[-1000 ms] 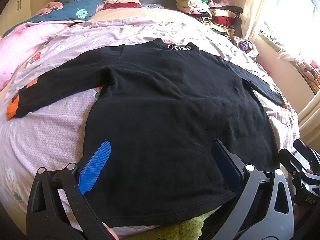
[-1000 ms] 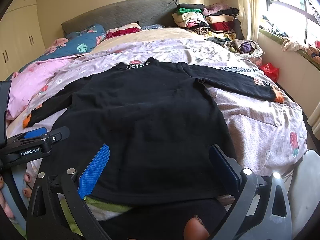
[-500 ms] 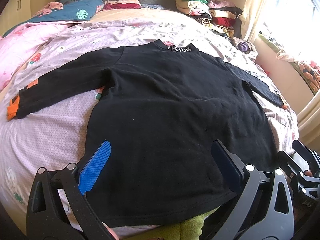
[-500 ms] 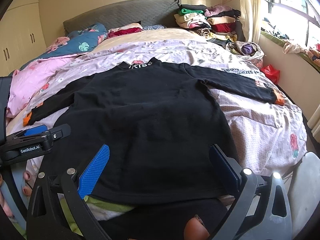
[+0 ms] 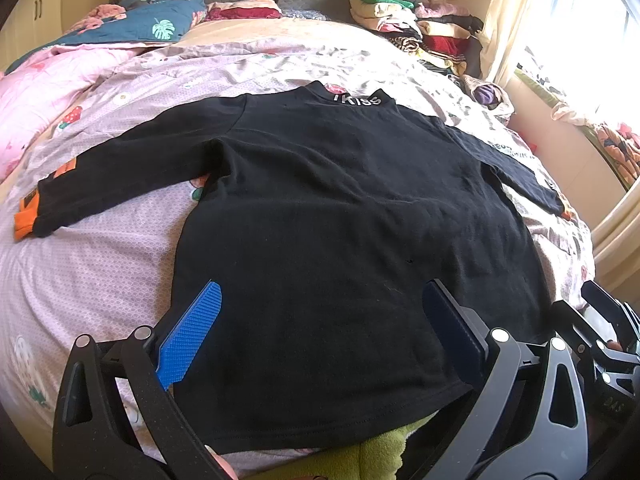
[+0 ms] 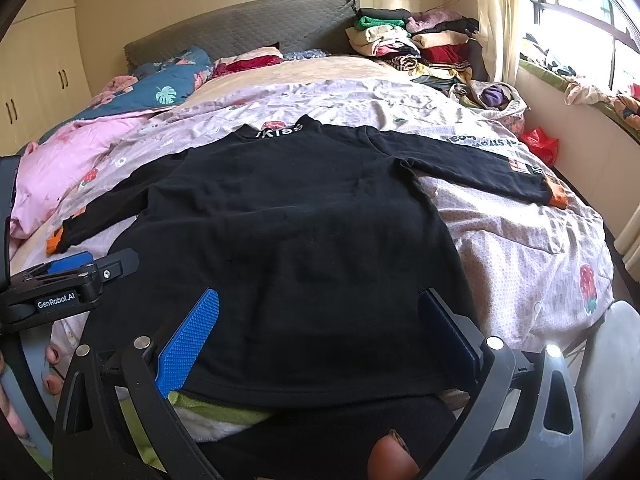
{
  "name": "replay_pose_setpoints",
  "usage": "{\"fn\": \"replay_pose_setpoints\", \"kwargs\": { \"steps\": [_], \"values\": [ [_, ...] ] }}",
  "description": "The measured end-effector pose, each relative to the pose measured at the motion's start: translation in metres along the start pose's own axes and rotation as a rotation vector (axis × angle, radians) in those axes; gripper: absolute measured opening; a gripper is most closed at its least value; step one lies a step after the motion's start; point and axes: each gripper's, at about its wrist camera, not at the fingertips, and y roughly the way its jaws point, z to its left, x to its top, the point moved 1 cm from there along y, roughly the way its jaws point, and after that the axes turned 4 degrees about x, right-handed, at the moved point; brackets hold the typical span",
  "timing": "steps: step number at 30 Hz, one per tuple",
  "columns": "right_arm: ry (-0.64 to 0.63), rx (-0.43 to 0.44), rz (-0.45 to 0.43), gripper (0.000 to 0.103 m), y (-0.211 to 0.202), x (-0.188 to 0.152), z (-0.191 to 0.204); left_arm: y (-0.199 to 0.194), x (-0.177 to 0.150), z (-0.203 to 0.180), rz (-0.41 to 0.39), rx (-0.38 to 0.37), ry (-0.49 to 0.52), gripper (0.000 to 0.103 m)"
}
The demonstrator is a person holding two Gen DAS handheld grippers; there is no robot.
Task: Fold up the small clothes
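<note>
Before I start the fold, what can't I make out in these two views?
- Shirt hem corners: left wrist view, behind the open left gripper; right wrist view, behind the open right gripper.
- Green cloth under the hem: mostly covered by the shirt in both views.
- Sleeve print: right wrist view, too small and upside down to read.
- Folded pile: too far to count.

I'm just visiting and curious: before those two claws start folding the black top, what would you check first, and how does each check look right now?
1. Black top spread flat on the bed: ok.
2. Both sleeves stretched out sideways, left sleeve, right sleeve: ok.
3. Left claw open and empty: ok.
4. Right claw open and empty: ok.
5. Hem free to lift: not ok, it lies on a green cloth.
6. Front or back facing up: cannot tell.
</note>
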Motion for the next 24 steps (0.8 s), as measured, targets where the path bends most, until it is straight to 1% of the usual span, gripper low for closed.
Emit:
{"fn": "replay_pose_setpoints", "kwargs": {
  "steps": [17,24],
  "values": [
    [-0.002,0.004,0.006,0.099,0.002,0.001,0.000,0.001,0.002,0.000,-0.001,-0.005,0.004,0.095],
    [0.002,0.023,0.005,0.099,0.006,0.014,0.002,0.007,0.013,0.002,-0.010,-0.006,-0.002,0.095]
  ]
}}
